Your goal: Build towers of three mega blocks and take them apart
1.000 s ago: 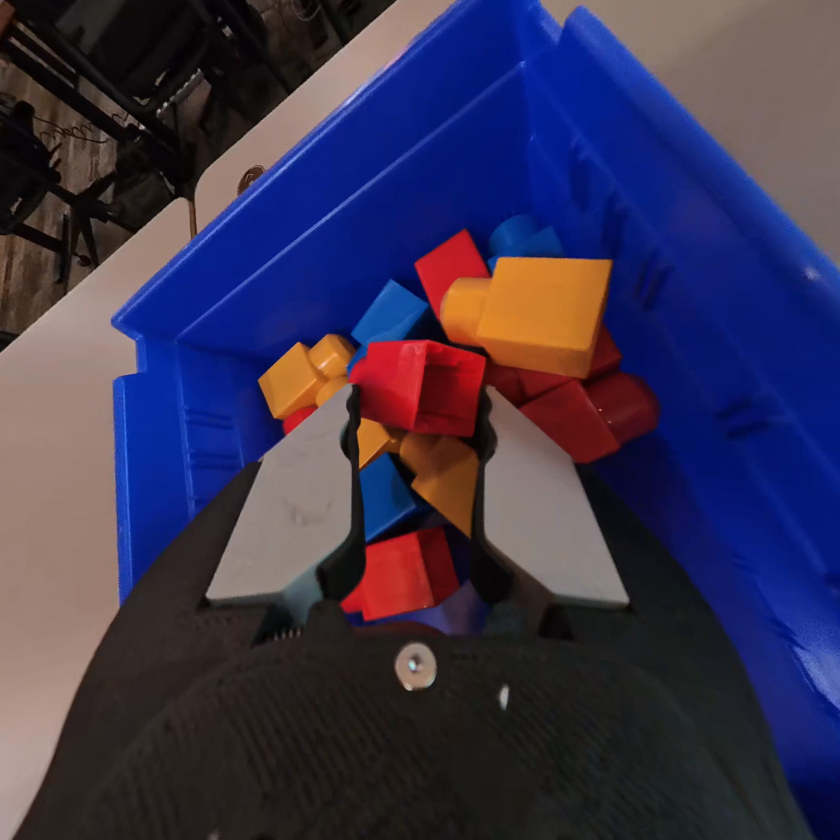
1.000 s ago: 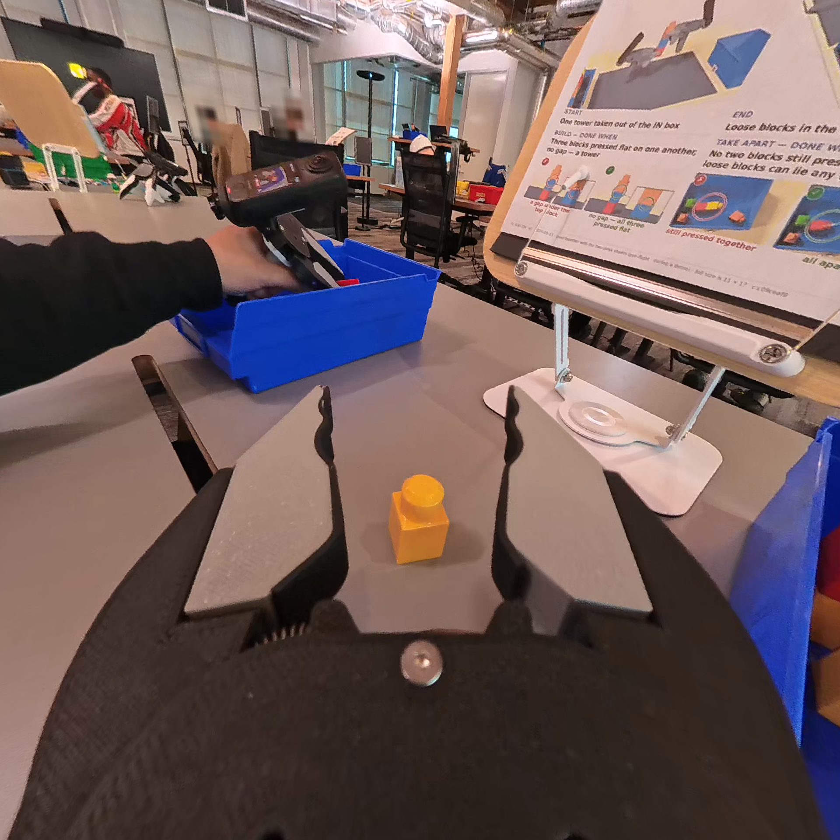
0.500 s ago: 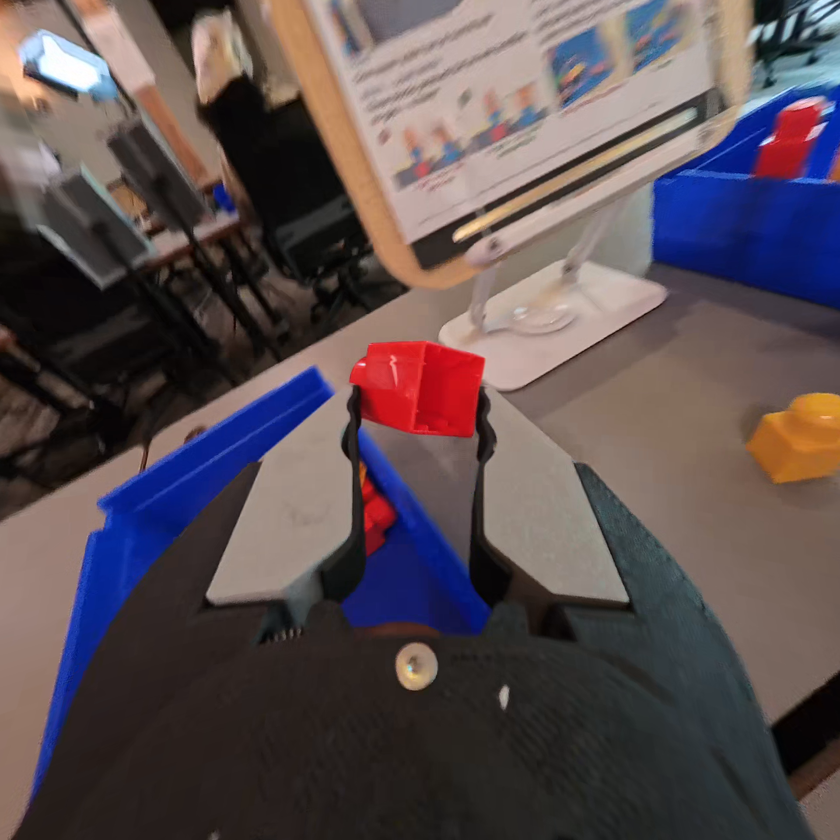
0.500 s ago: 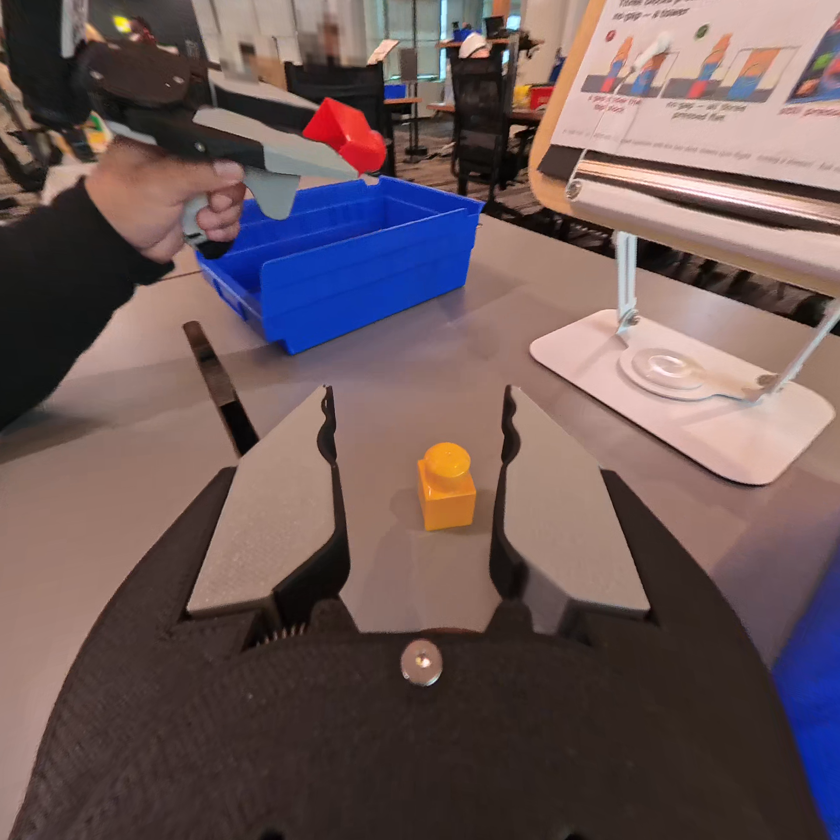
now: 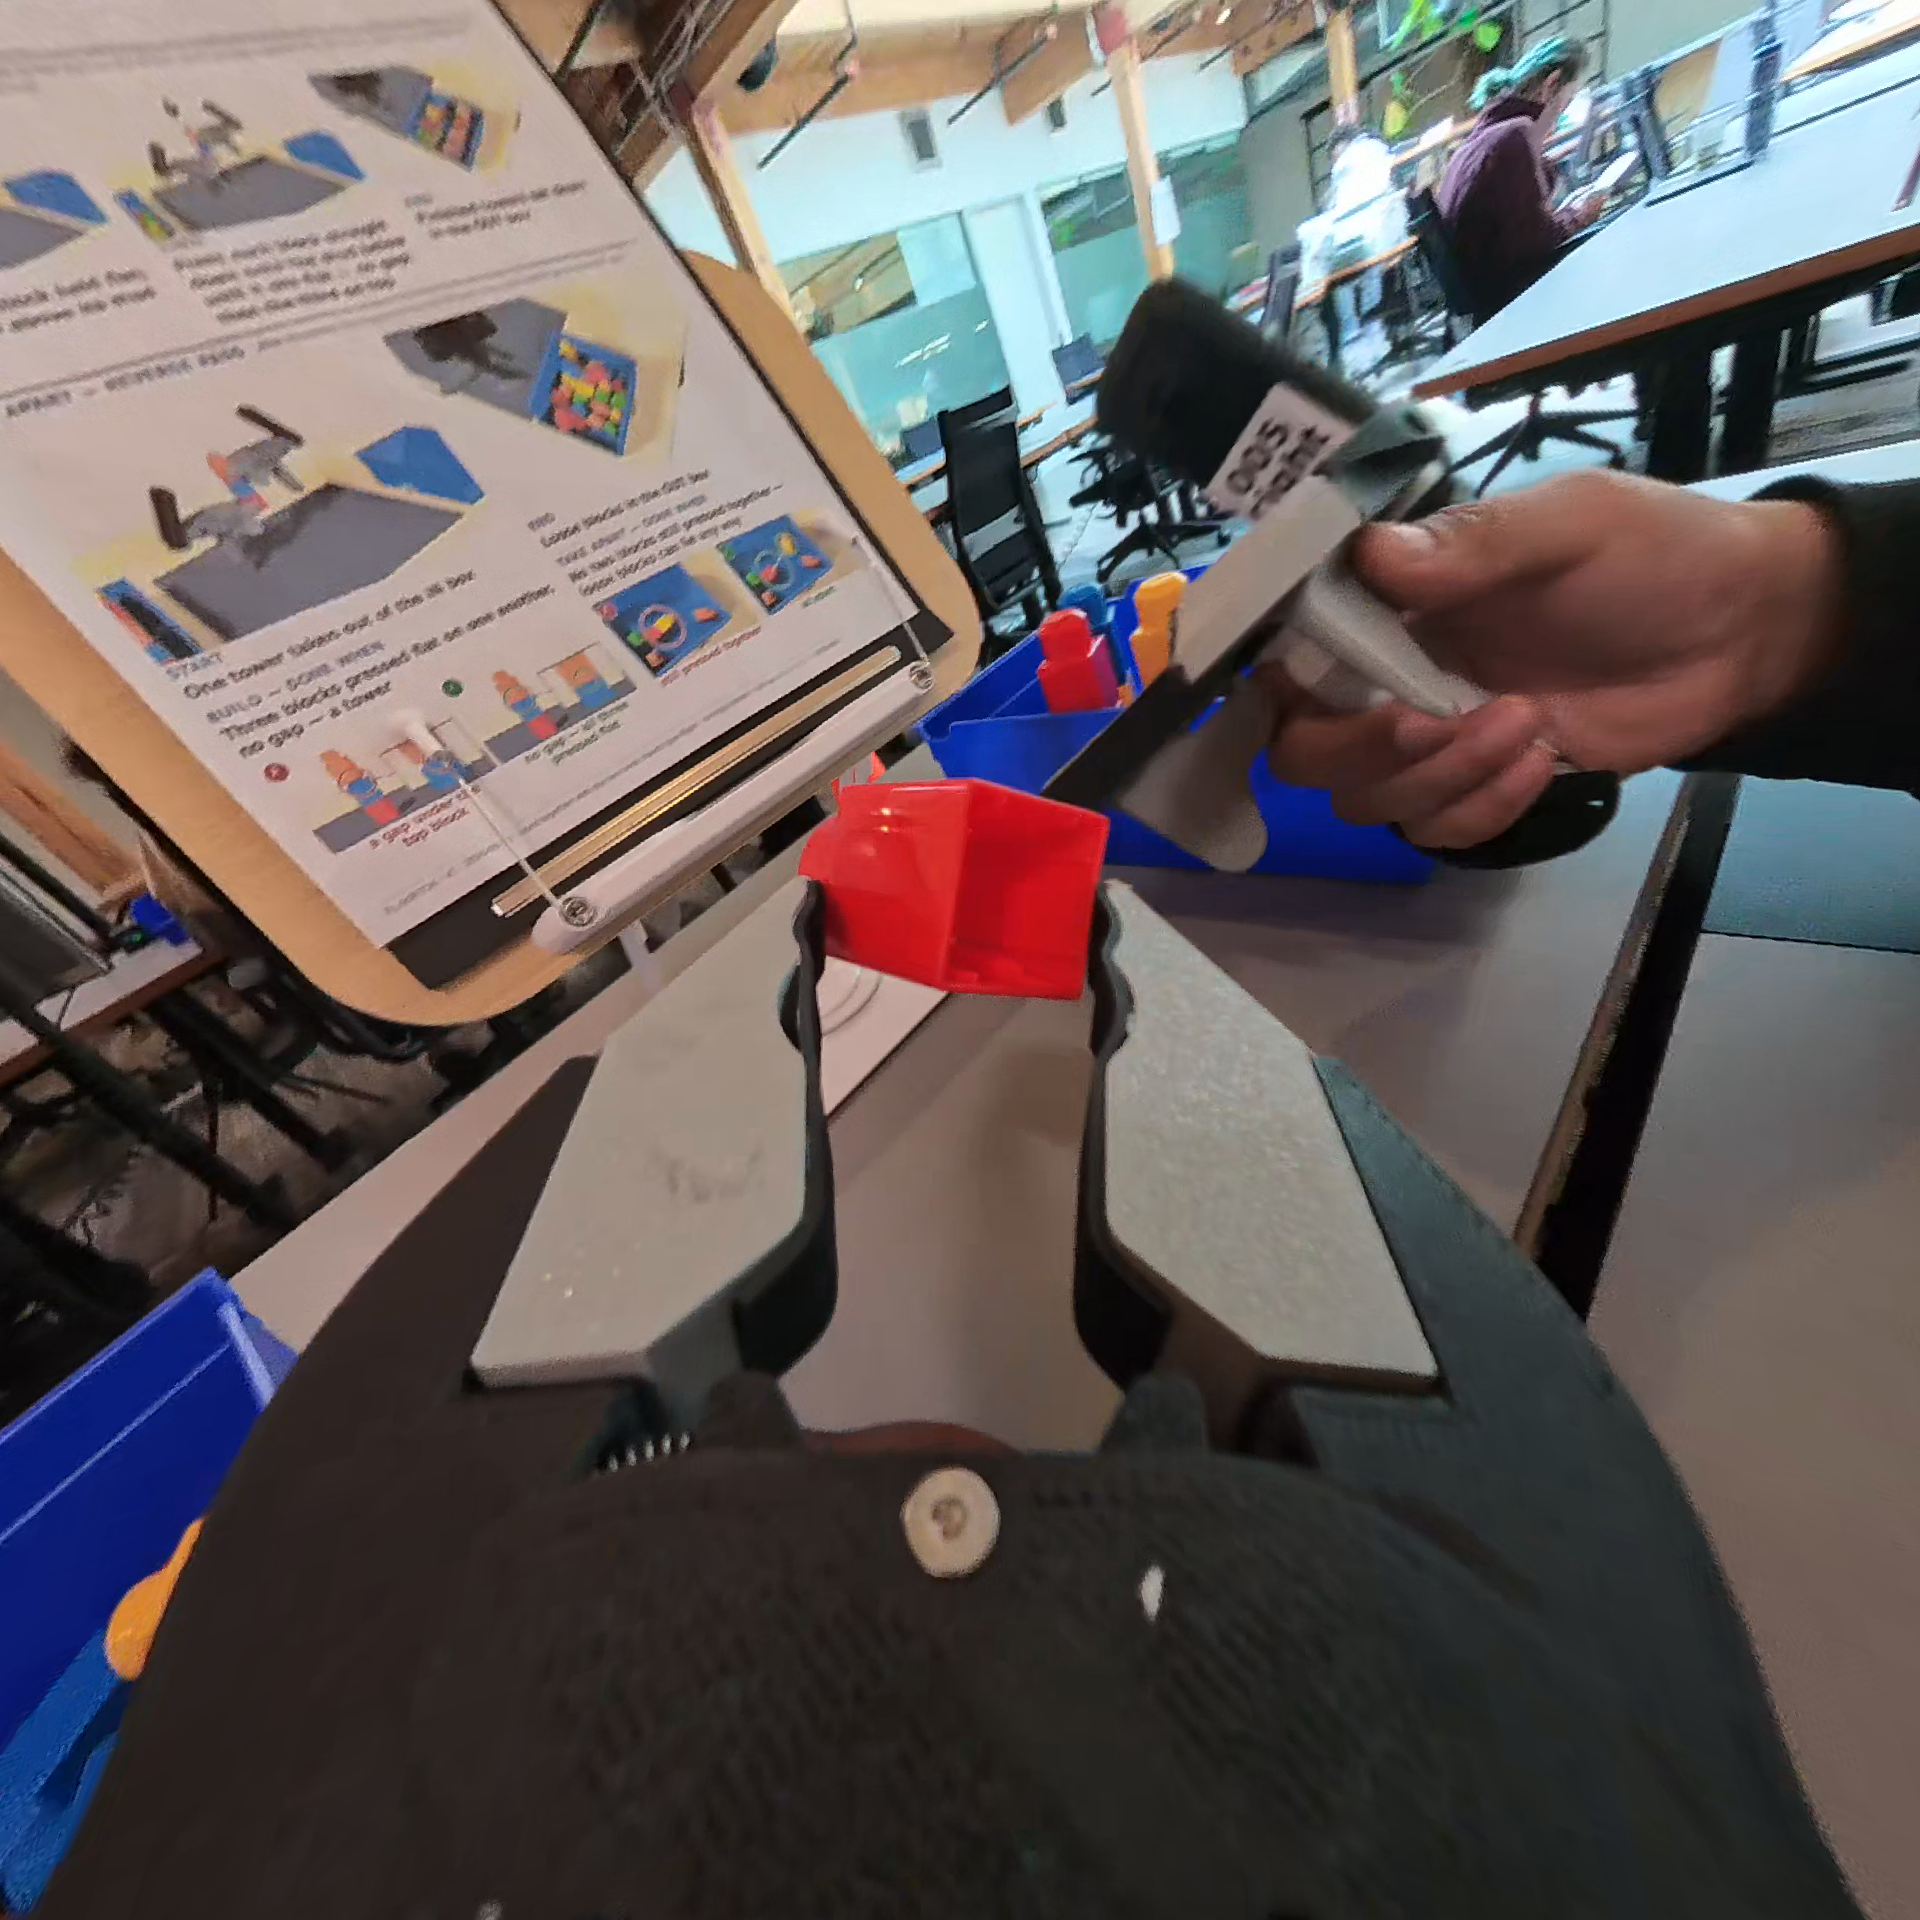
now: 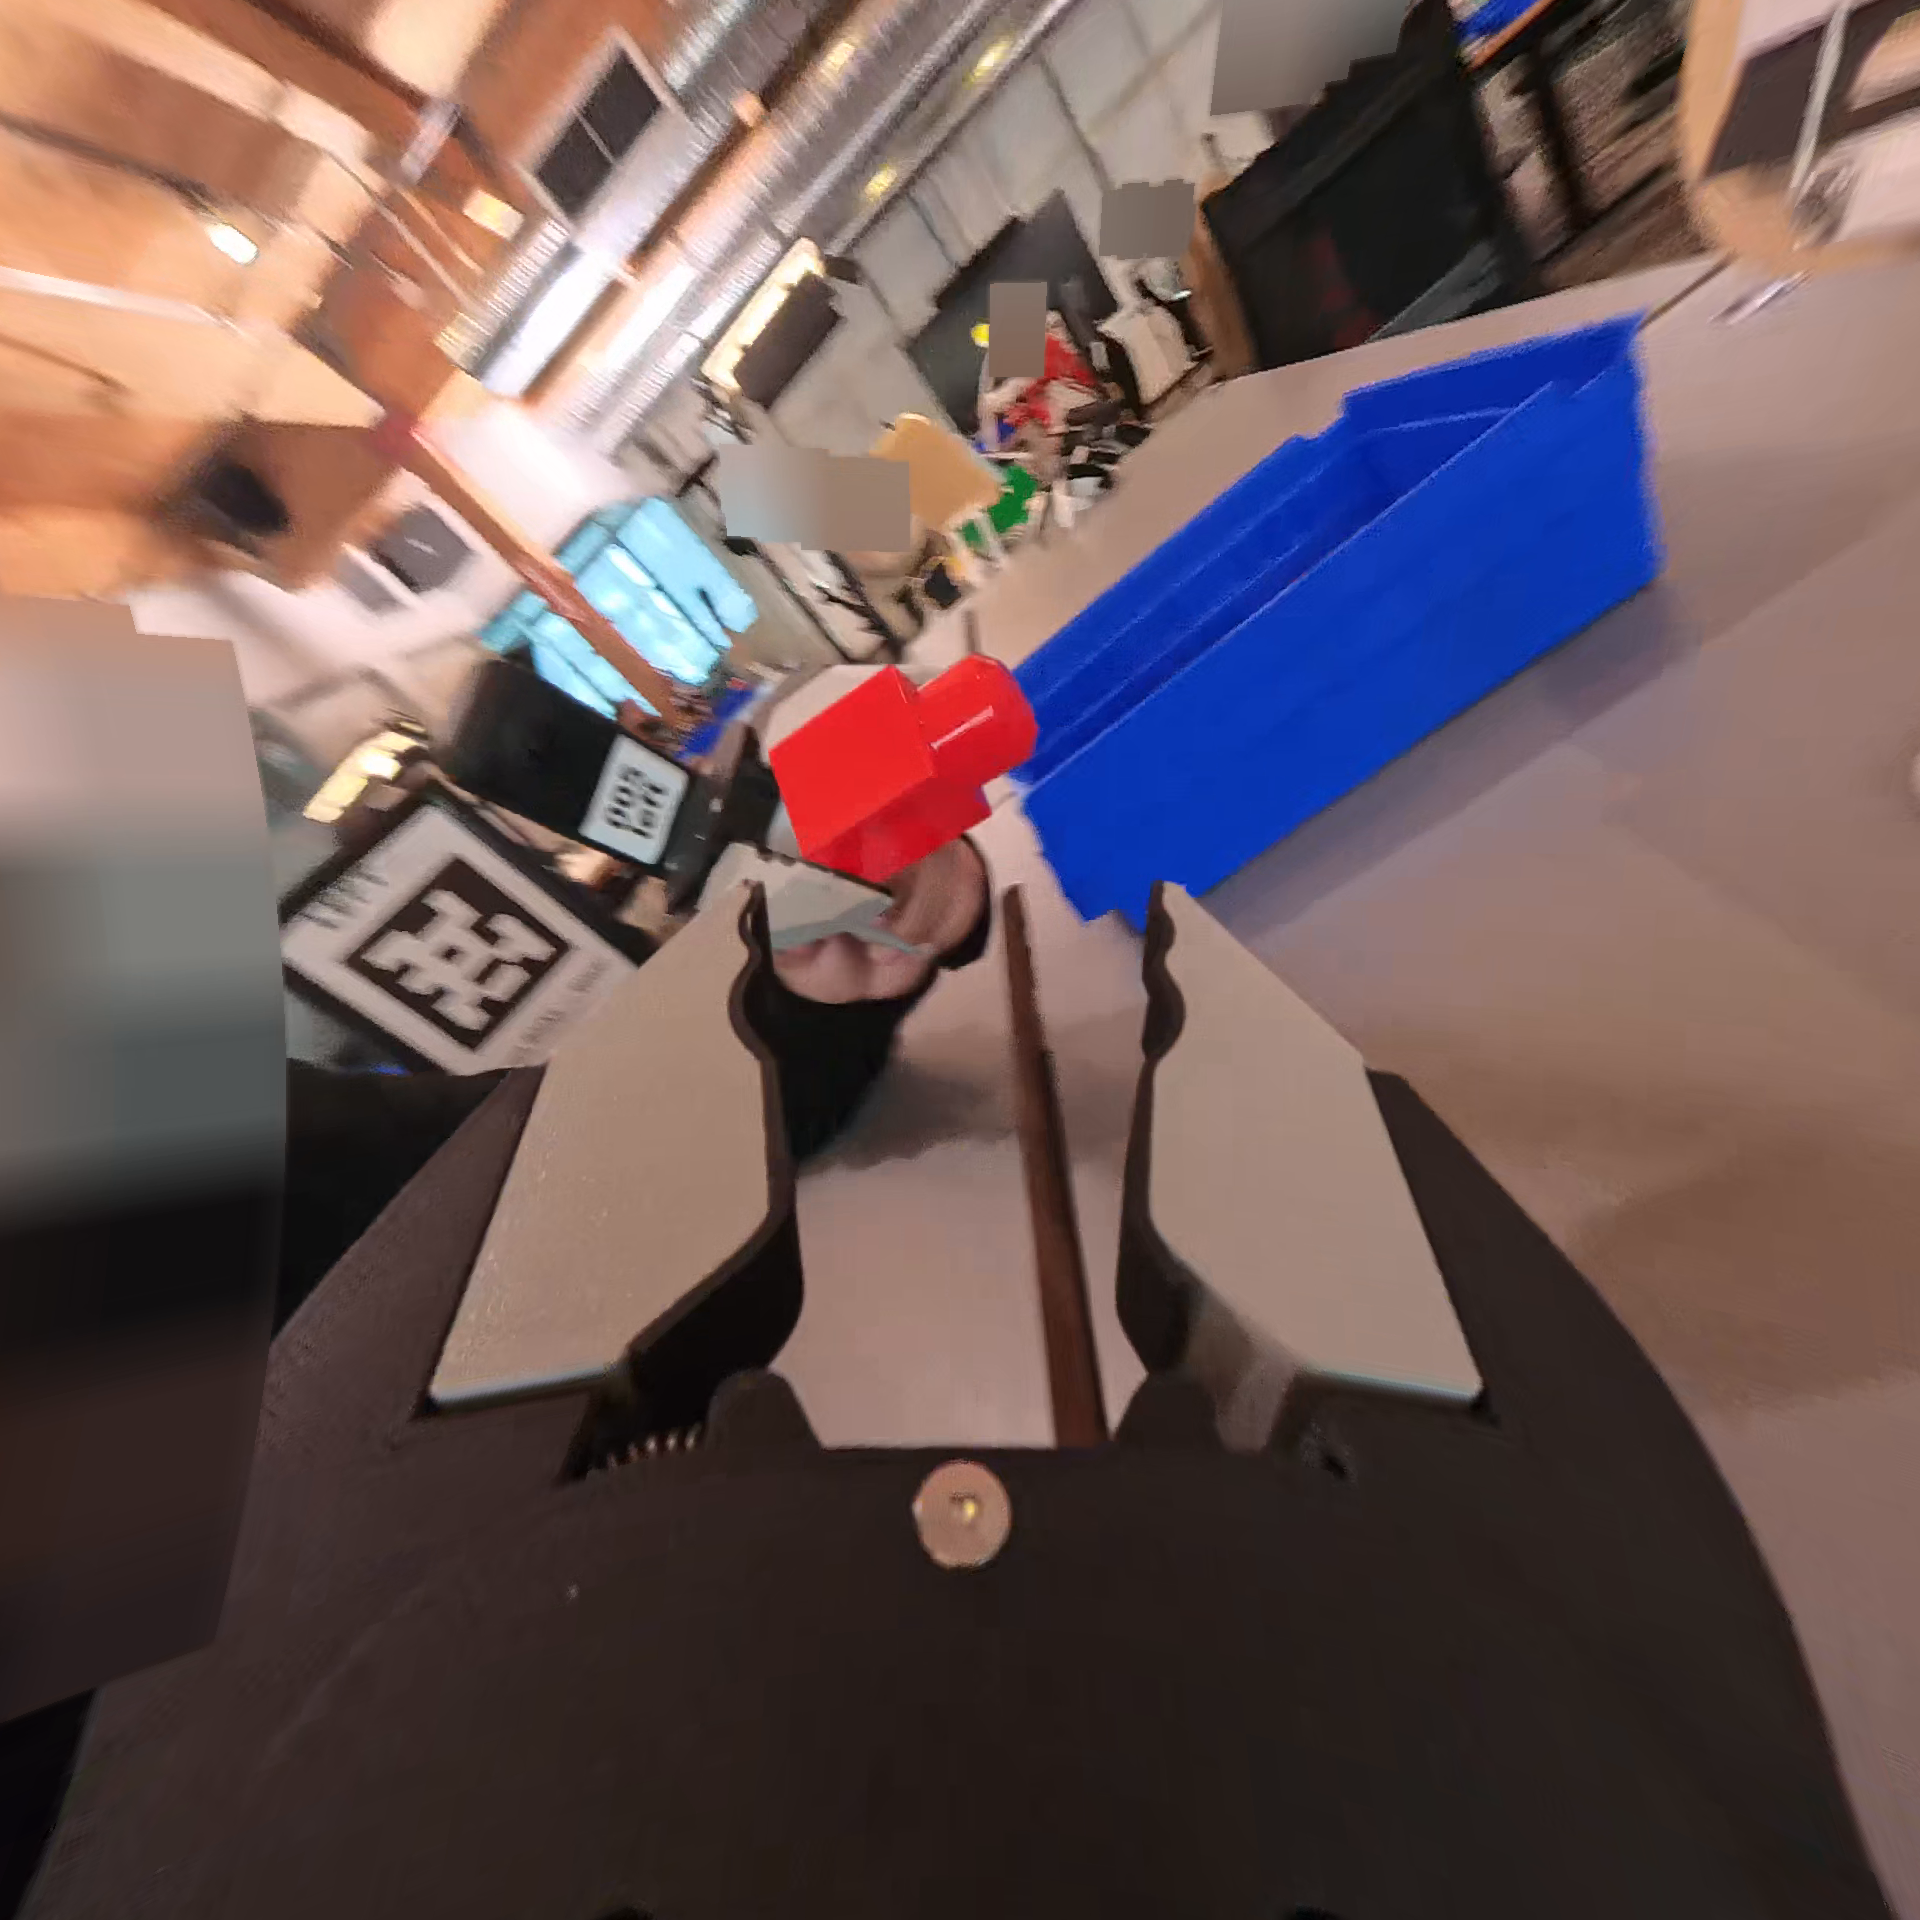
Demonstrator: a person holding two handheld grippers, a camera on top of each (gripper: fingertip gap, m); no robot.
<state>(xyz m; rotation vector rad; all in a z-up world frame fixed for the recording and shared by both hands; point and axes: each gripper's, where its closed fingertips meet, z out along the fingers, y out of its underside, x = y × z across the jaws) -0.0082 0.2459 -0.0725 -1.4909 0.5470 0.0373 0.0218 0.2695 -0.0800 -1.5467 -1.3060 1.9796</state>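
The left claw (image 5: pixel 951 925) is pinching a red block (image 5: pixel 956 888) at its tips, holding it above the grey bench (image 5: pixel 1455 997). Beyond it, a hand (image 5: pixel 1579 644) is gripping the right claw (image 5: pixel 1164 779) before a blue bin (image 5: pixel 997 743) of stacked blocks.

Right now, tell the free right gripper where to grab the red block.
Grip the round stud of the red block. It sticks out sideways, clear of the left gripper clamping the body. The open right gripper already faces it.
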